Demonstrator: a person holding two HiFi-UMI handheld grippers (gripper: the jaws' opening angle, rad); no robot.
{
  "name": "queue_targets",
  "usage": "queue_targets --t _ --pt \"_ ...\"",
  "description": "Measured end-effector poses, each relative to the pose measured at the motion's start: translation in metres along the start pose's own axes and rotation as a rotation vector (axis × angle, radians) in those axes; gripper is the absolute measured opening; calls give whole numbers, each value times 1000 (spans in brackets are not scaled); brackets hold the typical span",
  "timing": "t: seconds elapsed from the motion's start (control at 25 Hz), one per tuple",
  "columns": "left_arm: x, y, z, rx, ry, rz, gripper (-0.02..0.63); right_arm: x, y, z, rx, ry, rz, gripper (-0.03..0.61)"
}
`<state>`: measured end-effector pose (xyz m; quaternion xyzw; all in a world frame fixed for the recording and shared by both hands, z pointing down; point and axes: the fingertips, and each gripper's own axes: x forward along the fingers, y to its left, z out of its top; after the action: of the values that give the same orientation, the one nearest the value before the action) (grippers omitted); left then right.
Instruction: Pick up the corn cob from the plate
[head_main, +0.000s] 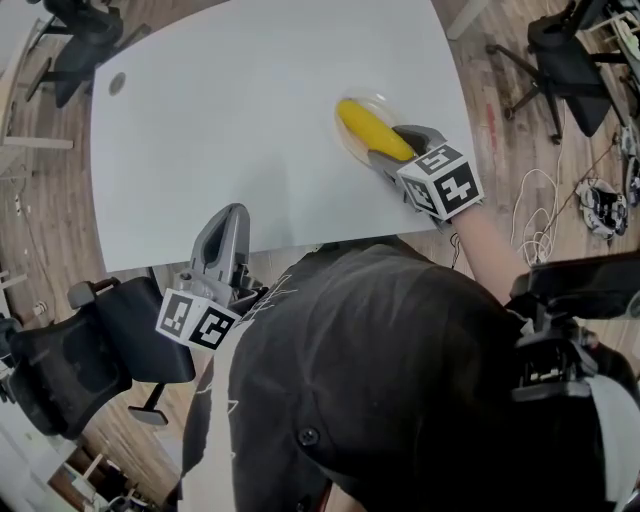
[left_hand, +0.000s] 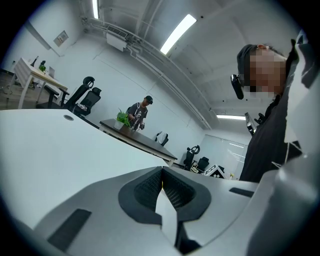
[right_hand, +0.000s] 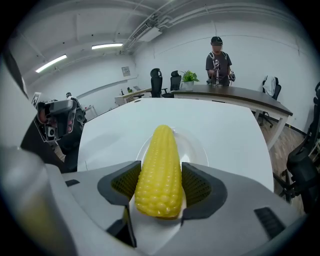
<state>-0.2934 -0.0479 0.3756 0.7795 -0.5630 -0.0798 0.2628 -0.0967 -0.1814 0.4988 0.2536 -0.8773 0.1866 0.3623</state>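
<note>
In the head view, one corn cob (head_main: 372, 128), bright yellow and tapering to a blunt tip, lies over one small pale plate (head_main: 384, 98) on the right part of the white bench (head_main: 230, 120). The right gripper (head_main: 388, 152) reaches in from the near side, and its jaws close on the cob's thick end. The left gripper (head_main: 231, 216) hangs at the bench's near edge, well apart from the plate. Three black office chairs (head_main: 85, 350) stand on the wood floor around the bench.

In the left gripper view, the left gripper (left_hand: 162, 175) is clenched, its two dark ribbed pads (left_hand: 147, 190) pressed together with nothing between them. The bare bench (left_hand: 50, 145) stretches ahead. Beyond it, a person (left_hand: 140, 112) stands at a dark desk (left_hand: 137, 138) with a green plant (left_hand: 122, 118).

In the right gripper view, the right gripper (right_hand: 161, 176) is grasping the corn cob (right_hand: 161, 150). One ribbed pad presses on each side of the cob's thick end, and its rows of kernels run away to the narrow tip. The round plate (right_hand: 196, 146) lies under the cob, which is its one item. Whether the cob touches the plate cannot be told.
</note>
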Motion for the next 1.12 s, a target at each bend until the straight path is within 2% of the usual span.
queue_targets --t 0.36,0.8,1.12 --pt "-12 -2 1 -2 -34 58 15 5 -2 -7 32 11 28 264" --pt "-22 -2 0 -20 -65 111 14 5 1 -6 -3 -6 47 261" --pt "-31 -5 -6 -28 -78 140 14 0 -6 -4 40 19 61 258"
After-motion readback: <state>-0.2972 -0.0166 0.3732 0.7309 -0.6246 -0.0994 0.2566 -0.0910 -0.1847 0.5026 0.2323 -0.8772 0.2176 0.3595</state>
